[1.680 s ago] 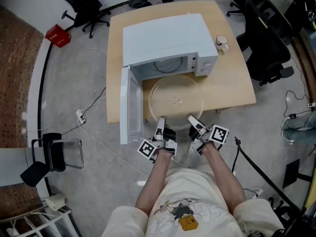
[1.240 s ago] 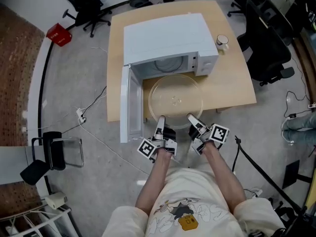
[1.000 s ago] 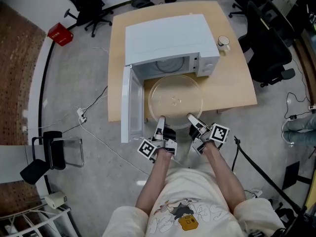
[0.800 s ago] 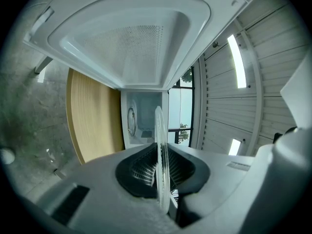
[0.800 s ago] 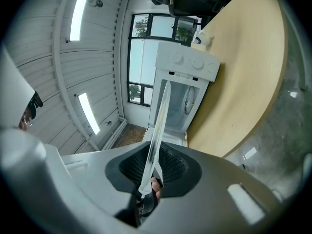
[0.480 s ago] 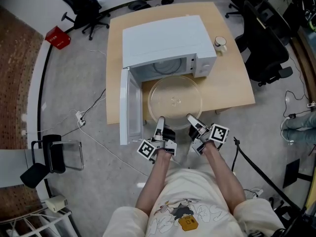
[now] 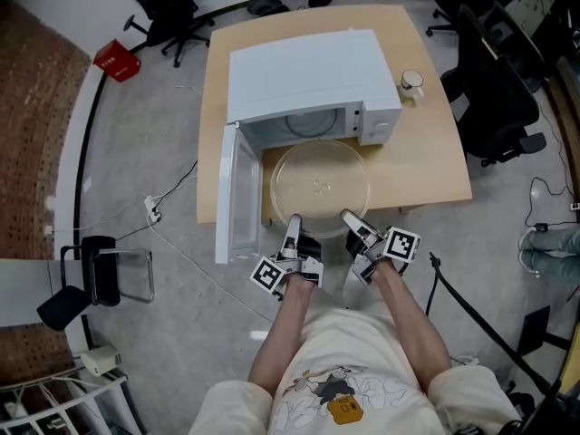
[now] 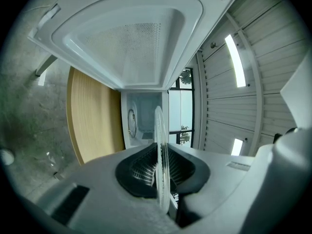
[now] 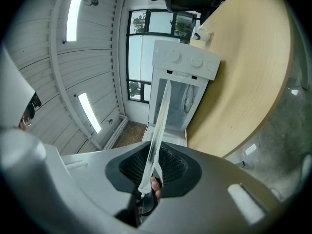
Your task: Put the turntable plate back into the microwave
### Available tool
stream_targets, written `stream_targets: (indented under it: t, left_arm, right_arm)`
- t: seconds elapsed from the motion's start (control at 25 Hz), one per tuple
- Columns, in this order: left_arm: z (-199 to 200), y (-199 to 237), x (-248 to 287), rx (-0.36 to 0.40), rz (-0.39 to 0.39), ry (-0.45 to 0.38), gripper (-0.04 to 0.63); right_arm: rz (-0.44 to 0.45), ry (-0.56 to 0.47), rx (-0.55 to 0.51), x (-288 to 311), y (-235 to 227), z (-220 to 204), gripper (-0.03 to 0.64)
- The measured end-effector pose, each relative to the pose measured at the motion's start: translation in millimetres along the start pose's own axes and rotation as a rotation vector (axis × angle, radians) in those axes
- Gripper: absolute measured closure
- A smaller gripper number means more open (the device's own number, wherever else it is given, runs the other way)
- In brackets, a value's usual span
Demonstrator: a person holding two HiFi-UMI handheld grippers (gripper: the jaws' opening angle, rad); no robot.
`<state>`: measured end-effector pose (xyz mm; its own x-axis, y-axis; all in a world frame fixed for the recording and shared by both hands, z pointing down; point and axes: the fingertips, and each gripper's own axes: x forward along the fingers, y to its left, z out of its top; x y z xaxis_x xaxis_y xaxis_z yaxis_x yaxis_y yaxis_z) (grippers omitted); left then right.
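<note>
I wear a cream short-sleeved T-shirt (image 7: 381,370) with a dark cartoon print and a yellow patch (image 7: 344,410). My left gripper (image 7: 294,225) and right gripper (image 7: 352,223) are pale grey plastic shells with black ribbed pads (image 8: 139,169). Each carries a cube (image 7: 269,275) of black-and-white square markers.

Plate (image 7: 319,187) clr; microwave (image 7: 308,71) wht; table (image 7: 426,157) pale wood; floor (image 7: 136,170) gry; box (image 7: 116,62) red.

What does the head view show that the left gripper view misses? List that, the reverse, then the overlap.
Head view only: the right tool on the turntable plate's near rim, and a cup beside the microwave. Left gripper view only: the glass rim seen edge-on, clamped between the left tool's pads, plus ceiling lights. Both: the plate, the open microwave, its door and the wooden table.
</note>
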<state>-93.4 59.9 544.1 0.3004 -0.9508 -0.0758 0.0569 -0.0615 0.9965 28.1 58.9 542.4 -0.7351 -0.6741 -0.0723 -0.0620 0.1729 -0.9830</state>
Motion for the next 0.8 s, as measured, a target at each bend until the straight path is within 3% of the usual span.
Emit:
stream_targets:
  t: [0.36, 0.6, 0.8]
  left_arm:
    - [14, 5, 24, -0.006, -0.009, -0.083, 0.563]
    - [38, 24, 75, -0.018, -0.003, -0.1, 0.563]
    - [64, 47, 118, -0.075, 0.011, -0.132, 0.565]
  right_arm:
    - [-0.02, 0.065, -0.021, 27, -10, 22, 0.557]
    - [-0.04, 0.065, -0.026, 70, -32, 57, 0.557]
    - [-0.054, 0.029, -0.016, 109, -53, 83, 0.561]
